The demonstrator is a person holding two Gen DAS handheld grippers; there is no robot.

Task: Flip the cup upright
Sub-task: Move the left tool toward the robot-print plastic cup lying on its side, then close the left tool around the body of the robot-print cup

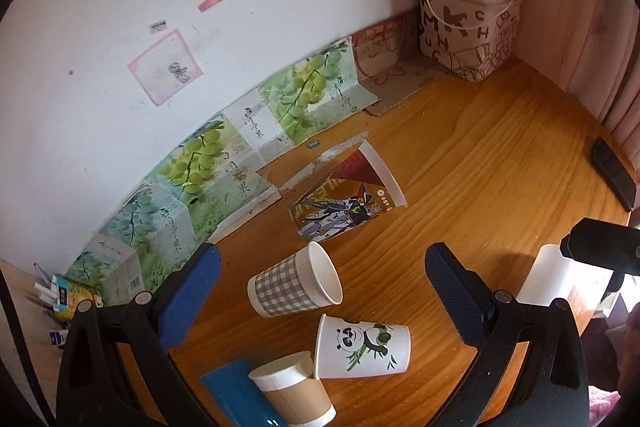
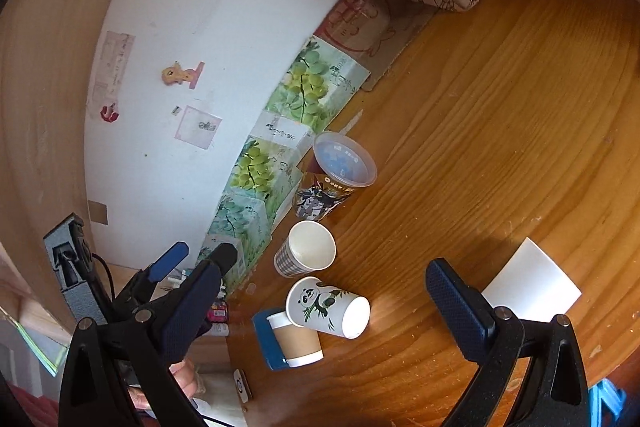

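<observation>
Left wrist view: left tongs (image 1: 322, 265) gape wide, empty, above three paper cups lying mid-worktop (image 1: 500, 147): checked cup (image 1: 294, 281), panda cup (image 1: 362, 347), brown cup (image 1: 294, 393). Likely light, crushable; grip mid-wall gently.

Right wrist view: right tongs (image 2: 320, 287) wide open, empty; a fourth, printed cup (image 2: 326, 193) lies nearer the wall.

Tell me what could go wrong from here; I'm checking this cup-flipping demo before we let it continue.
1. The panda cup lies on its side touching the brown kraft cup; grabbing either may roll the other.
2. The gingham cup lies close by, so the wide-open left gripper could knock it.
3. The printed plastic cup also lies tipped; a stray nudge might send it rolling across the wooden table.
</observation>
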